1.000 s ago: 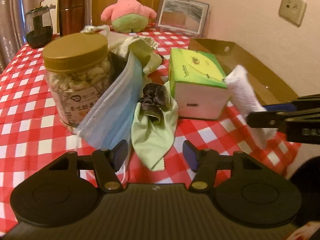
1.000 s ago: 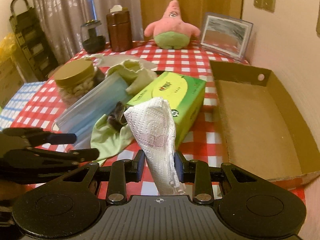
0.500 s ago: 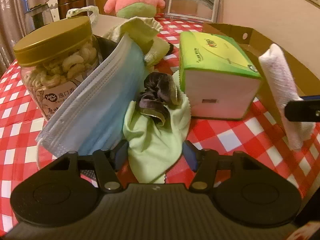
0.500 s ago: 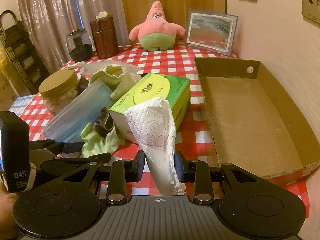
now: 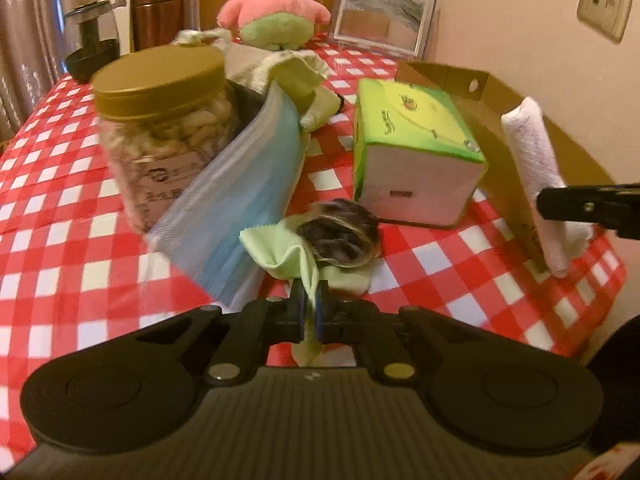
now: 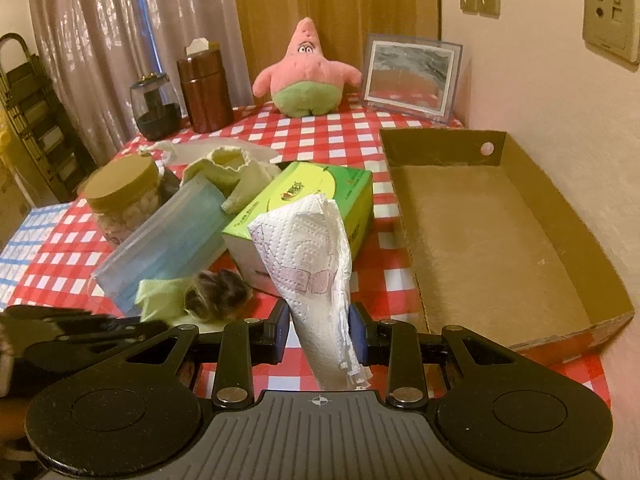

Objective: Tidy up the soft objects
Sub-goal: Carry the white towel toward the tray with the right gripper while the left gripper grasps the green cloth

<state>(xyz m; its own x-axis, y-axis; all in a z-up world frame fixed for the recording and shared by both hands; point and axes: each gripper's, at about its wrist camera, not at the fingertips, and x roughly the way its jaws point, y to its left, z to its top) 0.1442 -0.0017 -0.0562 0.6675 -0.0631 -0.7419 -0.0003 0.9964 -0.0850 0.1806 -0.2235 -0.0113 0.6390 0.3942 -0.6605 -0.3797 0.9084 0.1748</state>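
My left gripper (image 5: 308, 304) is shut on a light green cloth (image 5: 280, 250), which carries a dark scrunchie (image 5: 340, 236) on top, low over the checked table. The cloth (image 6: 160, 296) and scrunchie (image 6: 218, 294) also show in the right wrist view. A blue face mask (image 5: 240, 196) leans on a nut jar (image 5: 164, 120) just left of them. My right gripper (image 6: 318, 330) is shut on a folded white paper towel (image 6: 312, 260), held upright left of the open cardboard box (image 6: 492, 236). The towel also shows at the right of the left wrist view (image 5: 534, 168).
A green tissue box (image 5: 412, 156) stands mid-table. A pale green pouch (image 6: 232, 172) lies behind the mask. A pink star plush (image 6: 306, 76), a picture frame (image 6: 412, 76), a brown canister (image 6: 204, 88) and a dark glass jar (image 6: 154, 106) stand at the back. A wall runs along the right.
My left gripper has closed on the green cloth and pulled it, with the scrunchie, up and toward me. My right gripper still holds the paper towel, nearly in place.
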